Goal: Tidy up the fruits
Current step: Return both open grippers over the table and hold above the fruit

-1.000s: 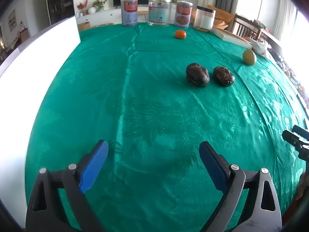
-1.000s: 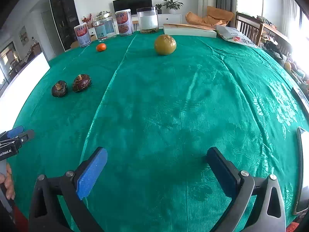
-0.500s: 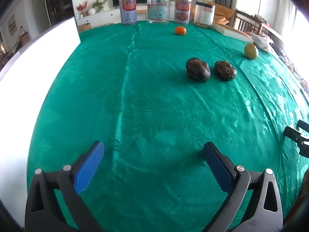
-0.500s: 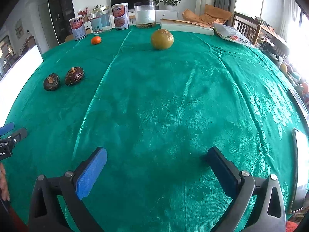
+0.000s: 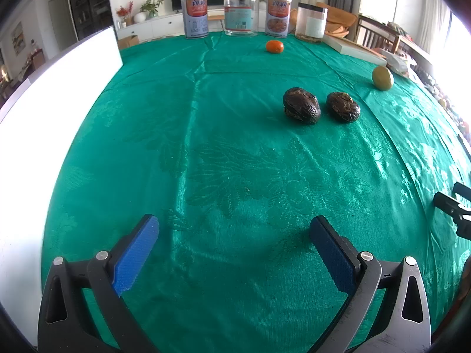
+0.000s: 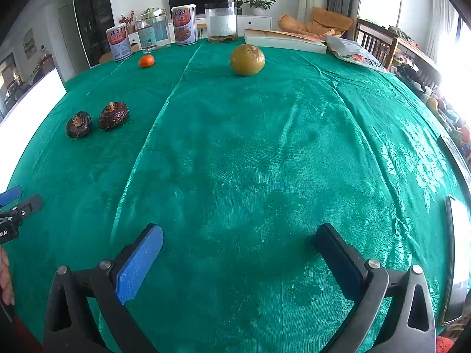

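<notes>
Two dark brown wrinkled fruits lie side by side on the green tablecloth: one (image 5: 301, 105) (image 6: 78, 124) and the other (image 5: 343, 106) (image 6: 113, 115). A small orange (image 5: 274, 46) (image 6: 146, 61) sits near the far cans. A yellow-green round fruit (image 5: 382, 78) (image 6: 247, 59) lies further right. My left gripper (image 5: 234, 234) is open and empty, low over the cloth, well short of the dark fruits. My right gripper (image 6: 240, 241) is open and empty, far from the round fruit.
Two cans (image 5: 194, 17) (image 5: 277, 16), a glass jar (image 5: 240, 13) and a plastic jar (image 5: 311, 21) stand along the far edge. A flat white box (image 6: 284, 40) and a bag (image 6: 354, 54) lie at the far right. A white board (image 5: 44, 103) borders the left.
Both grippers have moved slightly forward and lower over the cloth; the fruits sit a bit nearer in view. Nothing was grasped.
</notes>
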{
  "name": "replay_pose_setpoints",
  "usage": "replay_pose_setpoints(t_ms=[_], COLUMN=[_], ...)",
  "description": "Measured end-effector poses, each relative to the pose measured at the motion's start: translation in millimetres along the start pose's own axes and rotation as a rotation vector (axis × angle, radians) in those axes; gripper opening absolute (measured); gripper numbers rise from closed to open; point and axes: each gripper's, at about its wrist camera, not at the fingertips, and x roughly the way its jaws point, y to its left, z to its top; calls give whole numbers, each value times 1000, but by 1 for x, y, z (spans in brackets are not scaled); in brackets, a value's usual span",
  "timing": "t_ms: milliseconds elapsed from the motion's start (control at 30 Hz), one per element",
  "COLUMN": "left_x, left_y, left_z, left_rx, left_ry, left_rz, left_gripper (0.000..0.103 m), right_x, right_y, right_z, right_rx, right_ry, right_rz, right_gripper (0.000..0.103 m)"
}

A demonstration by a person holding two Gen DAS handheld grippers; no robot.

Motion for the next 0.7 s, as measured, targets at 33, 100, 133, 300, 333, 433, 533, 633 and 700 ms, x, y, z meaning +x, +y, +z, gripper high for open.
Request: replay_pose_setpoints(t_ms=[33, 100, 133, 300, 333, 433, 533, 633, 700], left_x=[0, 0, 0, 0, 0, 0, 0, 0, 0], left_y=[0, 0, 0, 0, 0, 0, 0, 0, 0], left_z=[0, 0, 0, 0, 0, 0, 0, 0, 0], left_rx=[0, 0, 0, 0, 0, 0, 0, 0, 0], left_ry=[0, 0, 0, 0, 0, 0, -1, -1, 0], left_rz=[0, 0, 0, 0, 0, 0, 0, 0, 1], left_gripper=[102, 102, 102, 102, 102, 102, 102, 102, 102], right_x=[0, 0, 0, -1, -1, -1, -1, -1, -1], right_y=[0, 0, 0, -3, -4, -4, -4, -4, -4], right_z=[0, 0, 0, 0, 0, 0, 0, 0, 0], right_rx=[0, 1, 3, 23, 26, 28, 27, 28, 27], right_ry=[0, 0, -1, -7, -8, -9, -9, -9, -8], right_rz=[0, 0, -1, 0, 1, 2, 2, 2, 2], right_gripper=[103, 103, 103, 103, 103, 103, 103, 103, 103])
